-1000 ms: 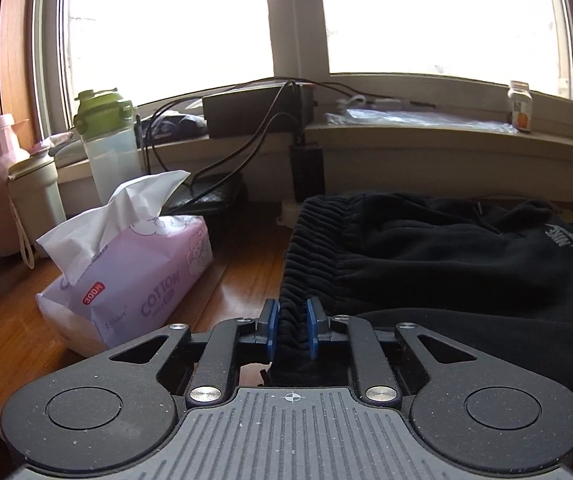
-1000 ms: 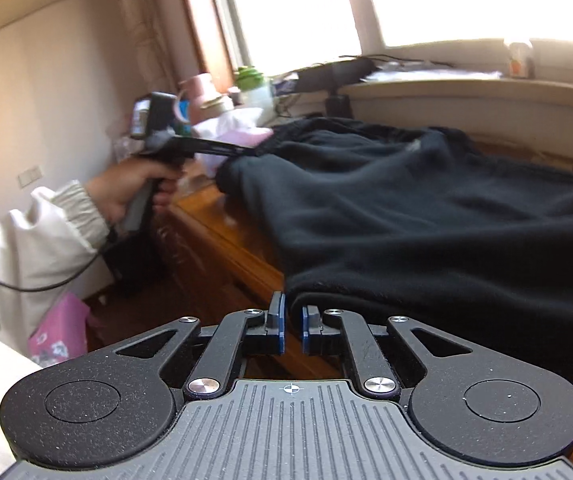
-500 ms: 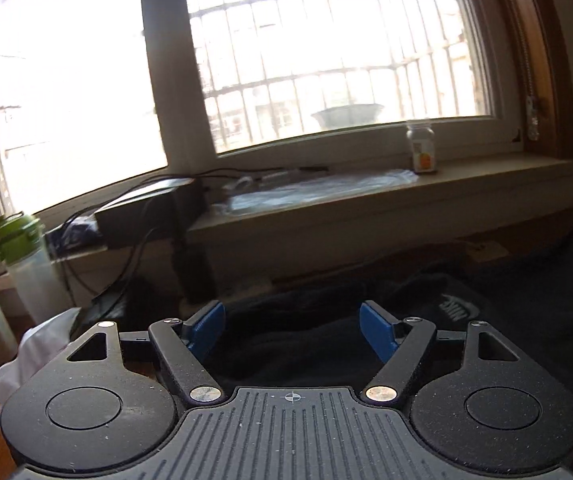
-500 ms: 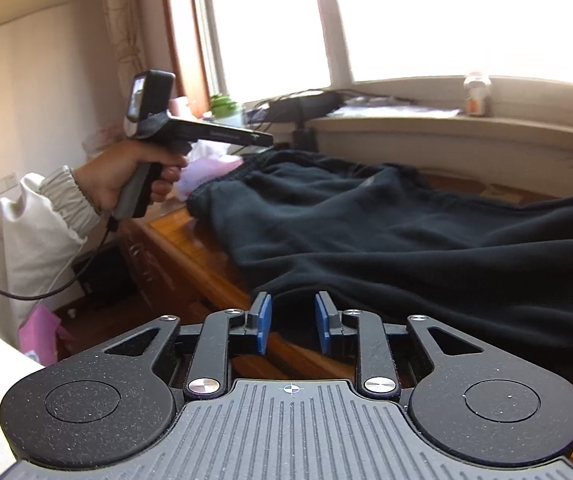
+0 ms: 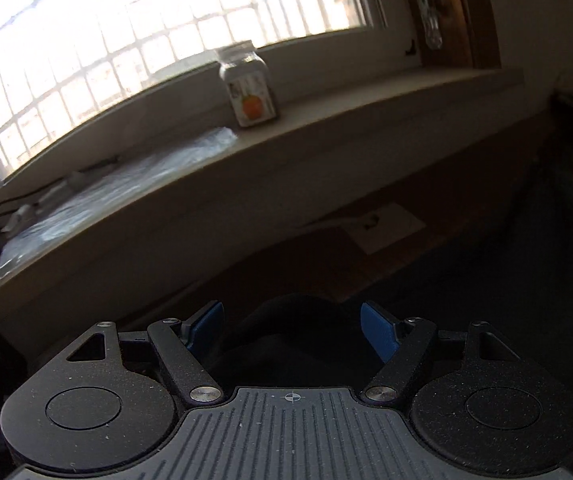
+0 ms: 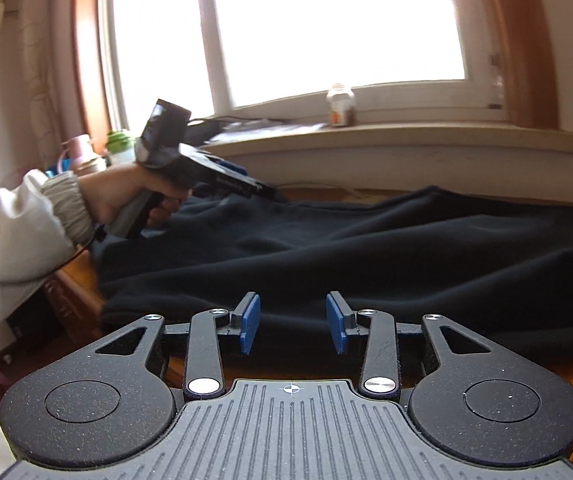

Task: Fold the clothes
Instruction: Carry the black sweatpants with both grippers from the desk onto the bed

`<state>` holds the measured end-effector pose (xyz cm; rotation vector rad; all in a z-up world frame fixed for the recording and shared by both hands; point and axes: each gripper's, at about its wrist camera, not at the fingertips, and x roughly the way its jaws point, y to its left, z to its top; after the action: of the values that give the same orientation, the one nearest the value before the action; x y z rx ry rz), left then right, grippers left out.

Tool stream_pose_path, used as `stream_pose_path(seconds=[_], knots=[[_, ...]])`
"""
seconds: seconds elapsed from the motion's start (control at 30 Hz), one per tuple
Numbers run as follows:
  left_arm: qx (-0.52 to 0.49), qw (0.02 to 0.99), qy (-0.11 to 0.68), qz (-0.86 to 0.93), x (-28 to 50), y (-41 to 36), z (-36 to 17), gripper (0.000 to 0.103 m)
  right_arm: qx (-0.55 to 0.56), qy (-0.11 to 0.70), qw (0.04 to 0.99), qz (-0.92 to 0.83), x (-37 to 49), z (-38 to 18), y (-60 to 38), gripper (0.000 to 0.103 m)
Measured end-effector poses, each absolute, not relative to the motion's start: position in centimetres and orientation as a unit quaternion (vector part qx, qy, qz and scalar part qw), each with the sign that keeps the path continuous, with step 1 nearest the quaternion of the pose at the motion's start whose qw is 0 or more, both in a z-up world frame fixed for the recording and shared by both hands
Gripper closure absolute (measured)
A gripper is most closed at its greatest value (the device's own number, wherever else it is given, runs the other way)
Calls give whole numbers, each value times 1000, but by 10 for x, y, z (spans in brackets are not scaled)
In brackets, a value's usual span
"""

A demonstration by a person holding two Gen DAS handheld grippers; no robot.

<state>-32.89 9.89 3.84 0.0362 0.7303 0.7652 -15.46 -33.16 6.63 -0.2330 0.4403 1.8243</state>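
A black fleece garment point(image 6: 366, 256) lies spread over the wooden table point(image 6: 72, 292). In the left wrist view my left gripper point(image 5: 292, 328) stands wide open above a dark fold of that garment point(image 5: 294, 320), and its blue pads do not touch it. A person's hand point(image 6: 126, 196) holds that left gripper point(image 6: 264, 191) over the far left part of the cloth. My right gripper point(image 6: 293, 322) sits at the garment's near edge with its jaws opening. Cloth shows between the right pads point(image 6: 250, 322), which do not press on it.
A small bottle with an orange label point(image 5: 248, 84) and a clear plastic sheet point(image 5: 118, 196) rest on the window sill. A paper note point(image 5: 386, 226) lies on the table. Drink bottles point(image 6: 120, 146) stand at the far left. A white sleeve point(image 6: 14, 240) is at the left edge.
My left gripper let go of the ribbed waistband, opened wide and swung right along the garment. My right gripper went from shut to open and shifted right along the near edge.
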Motion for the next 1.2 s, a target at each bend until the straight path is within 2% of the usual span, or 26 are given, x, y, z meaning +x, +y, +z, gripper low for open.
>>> stream_pose_path(seconds=[0.07,0.13,0.2,0.37,0.43,0.5,0.6,0.7,0.73,1.13,1.17,1.2], knots=[[18,863,364,349,-318,110,29,31,-97,193,593,775,-147,61,-333,64],[3,871,362,331,-316,116,24,48,-93,202,601,768,-138,55,-333,64],[-27,879,352,321,-320,121,24,87,-91,208,607,762,-132,51,-334,64],[-38,868,323,376,-323,127,28,87,-87,205,622,750,-120,48,-338,64],[-28,863,320,390,-319,123,29,80,-86,201,632,743,-114,49,-338,64],[-11,854,316,413,-313,117,32,58,-85,202,644,733,-107,49,-337,64],[-5,869,287,402,-307,98,45,40,-79,210,665,712,-87,49,-335,64],[-20,894,268,359,-294,79,53,29,-76,214,693,684,-60,48,-329,62],[-19,899,266,346,-288,72,54,29,-78,214,702,675,-51,47,-326,59],[40,939,268,212,-238,-64,70,27,-105,225,744,621,-7,43,-294,57],[48,940,271,203,-235,-76,67,31,-104,229,745,617,-4,41,-293,57],[51,940,277,193,-234,-85,63,42,-103,235,747,614,-1,38,-291,57]])
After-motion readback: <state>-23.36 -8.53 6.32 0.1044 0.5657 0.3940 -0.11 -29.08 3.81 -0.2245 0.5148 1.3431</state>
